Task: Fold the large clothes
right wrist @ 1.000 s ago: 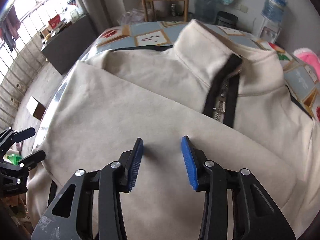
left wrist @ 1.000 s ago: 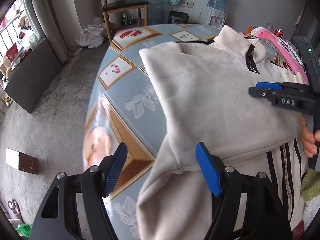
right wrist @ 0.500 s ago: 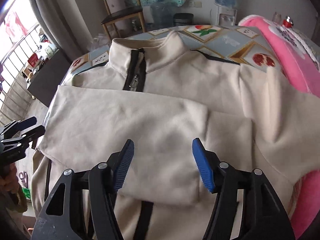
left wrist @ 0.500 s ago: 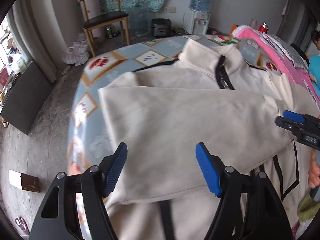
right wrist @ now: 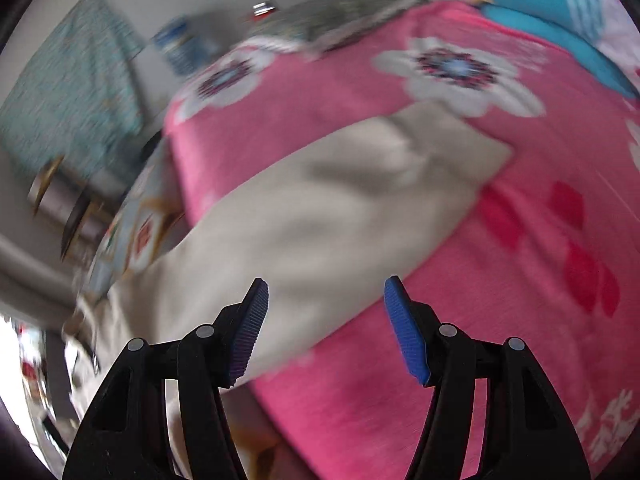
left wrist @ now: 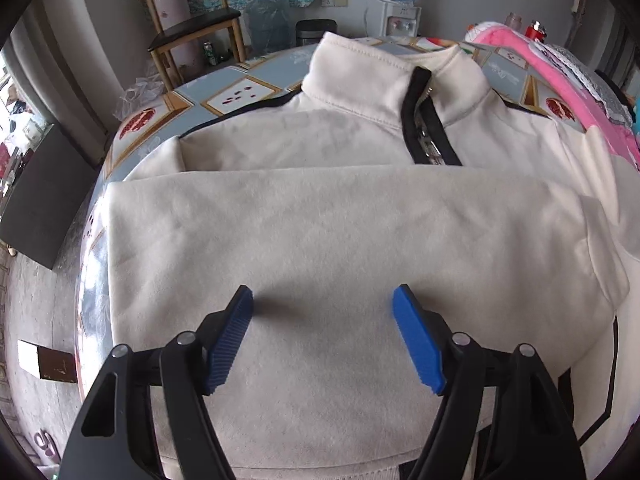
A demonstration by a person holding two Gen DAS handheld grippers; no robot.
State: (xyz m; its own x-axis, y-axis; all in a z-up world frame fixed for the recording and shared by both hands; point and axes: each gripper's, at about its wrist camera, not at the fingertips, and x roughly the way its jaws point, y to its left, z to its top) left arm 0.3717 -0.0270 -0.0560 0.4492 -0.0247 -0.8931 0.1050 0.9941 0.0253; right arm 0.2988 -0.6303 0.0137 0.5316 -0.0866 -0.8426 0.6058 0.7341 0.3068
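Observation:
A cream jacket with a black zip lies front-up on the patterned table. One sleeve is folded flat across its chest. My left gripper hovers just above that folded sleeve; its jaws are opening and nothing is between them. The right wrist view is motion-blurred. There the jacket's other sleeve lies stretched over a pink flowered blanket. My right gripper stands open above the near part of that sleeve, with nothing held.
The pink blanket borders the table on the right. A wooden chair, a water dispenser and a bin stand behind the table. A small box lies on the floor at the left.
The left gripper slid from the table's left edge to over the jacket's middle. The right gripper opened, left the folded sleeve and swung right over the pink blanket and other sleeve.

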